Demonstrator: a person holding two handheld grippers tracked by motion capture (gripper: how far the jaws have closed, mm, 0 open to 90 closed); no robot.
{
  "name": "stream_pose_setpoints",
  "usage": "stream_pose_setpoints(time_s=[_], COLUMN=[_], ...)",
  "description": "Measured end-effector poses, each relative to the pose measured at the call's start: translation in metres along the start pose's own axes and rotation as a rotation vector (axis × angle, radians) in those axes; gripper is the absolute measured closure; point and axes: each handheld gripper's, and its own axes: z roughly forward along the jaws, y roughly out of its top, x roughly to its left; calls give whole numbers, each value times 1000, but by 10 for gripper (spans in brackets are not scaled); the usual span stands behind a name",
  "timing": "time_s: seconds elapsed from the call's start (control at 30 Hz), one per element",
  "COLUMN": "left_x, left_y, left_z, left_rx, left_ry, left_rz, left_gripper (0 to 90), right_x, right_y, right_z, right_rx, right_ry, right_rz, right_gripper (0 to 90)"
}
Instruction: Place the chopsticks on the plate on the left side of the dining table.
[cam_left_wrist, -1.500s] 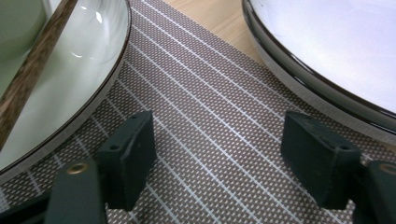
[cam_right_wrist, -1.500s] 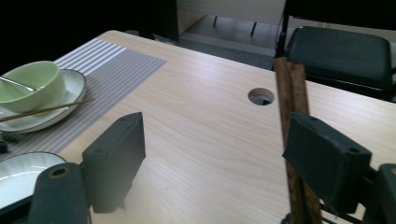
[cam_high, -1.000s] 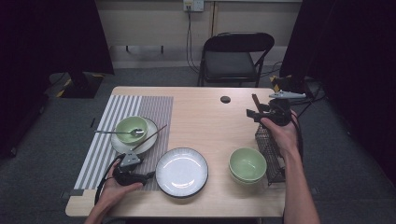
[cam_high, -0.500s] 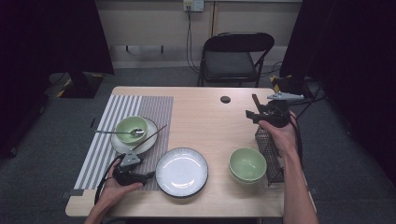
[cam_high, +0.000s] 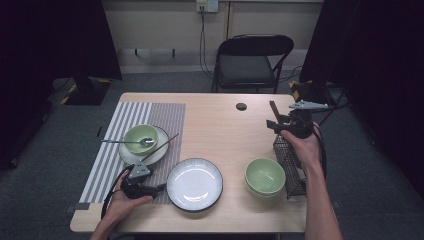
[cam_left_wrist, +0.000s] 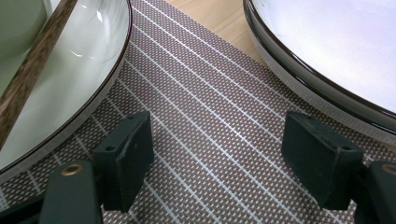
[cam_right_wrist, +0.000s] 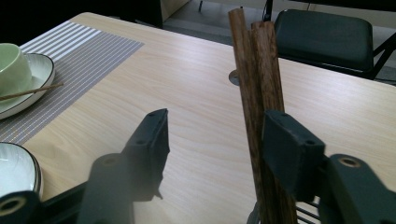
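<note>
My right gripper (cam_right_wrist: 215, 121) (cam_high: 281, 124) is at the table's right edge, its jaws around brown chopsticks (cam_right_wrist: 254, 70) (cam_high: 274, 109) that stand in a wire basket (cam_high: 287, 160). The jaws have just been closing. The sticks lean on one pad while the other pad stands apart from them. My left gripper (cam_left_wrist: 217, 154) (cam_high: 156, 188) lies open on the striped placemat (cam_left_wrist: 210, 93) (cam_high: 115, 150), with nothing between its jaws. It sits between a small plate (cam_left_wrist: 70, 70) and a white dark-rimmed plate (cam_left_wrist: 327, 46) (cam_high: 194, 184).
On the small plate (cam_high: 161, 150) sits a green bowl (cam_high: 140, 137) holding a spoon (cam_high: 125, 142), with one chopstick (cam_high: 162, 145) (cam_left_wrist: 32, 79) across the rim. A second green bowl (cam_high: 265, 176) stands left of the basket. A black disc (cam_high: 241, 106) lies at the table's back, a chair (cam_high: 250, 65) behind.
</note>
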Motion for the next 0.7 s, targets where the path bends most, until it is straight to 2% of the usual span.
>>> stream_pose_setpoints(time_s=[0.17,0.37,0.53,0.7], left_x=[0,0,0,0], left_y=[0,0,0,0], left_z=[0,0,0,0], left_rx=[0,0,0,0], left_ry=[1,1,0,0], left_rz=[0,0,0,0], left_gripper=[246,245,246,246], right_x=[1,-1,5,3], right_y=[-2,-8,-8,-11], right_z=[-5,-4,-3,-5], right_rx=[9,31,56,52], right_ry=[6,5,-46,-51], right_rz=[-14,-6,-39,-35], right_gripper=[474,509,508,613])
